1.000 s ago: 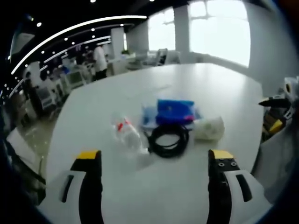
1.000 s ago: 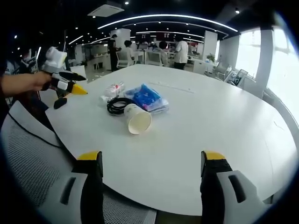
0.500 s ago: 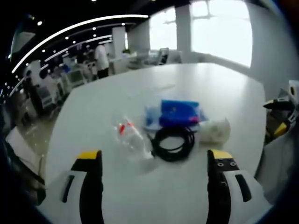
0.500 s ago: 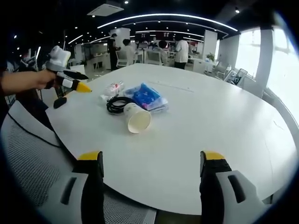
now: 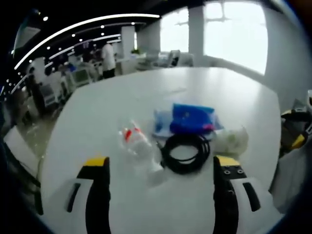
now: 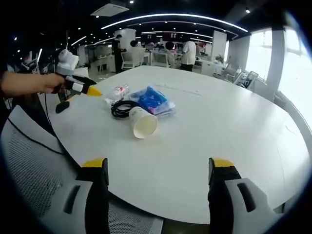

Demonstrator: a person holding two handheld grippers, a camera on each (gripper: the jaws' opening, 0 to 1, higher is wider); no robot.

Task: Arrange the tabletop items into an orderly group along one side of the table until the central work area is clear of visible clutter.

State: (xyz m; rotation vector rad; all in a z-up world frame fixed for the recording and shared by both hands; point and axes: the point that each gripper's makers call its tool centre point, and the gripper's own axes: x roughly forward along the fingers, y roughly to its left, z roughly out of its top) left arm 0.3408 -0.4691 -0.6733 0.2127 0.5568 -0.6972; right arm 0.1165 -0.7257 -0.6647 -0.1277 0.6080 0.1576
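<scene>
A small clutter sits on the white table [image 6: 219,122]. It holds a clear plastic bottle [image 5: 136,142] on its side, a coiled black cable [image 5: 185,152], a blue packet [image 5: 192,118] and a tipped paper cup [image 5: 232,140]. My left gripper [image 5: 162,162] is open, its jaws just short of the bottle and cable. In the right gripper view the cup [image 6: 143,124], cable [image 6: 122,108], packet [image 6: 150,101] and bottle [image 6: 116,92] lie far ahead of my open right gripper [image 6: 158,163]. The left gripper [image 6: 90,90], held by a hand [image 6: 29,83], points at the bottle.
A mesh chair [image 6: 34,165] stands against the table's near edge below the right gripper. A small dark thing [image 6: 62,107] lies at the table's left rim. People and desks [image 6: 161,53] are in the far background. The right gripper [image 5: 297,131] shows at the left gripper view's right edge.
The left gripper has moved toward the clutter, so the bottle and cable are larger and closer to its jaws. The right gripper has stayed still, and no item has shifted.
</scene>
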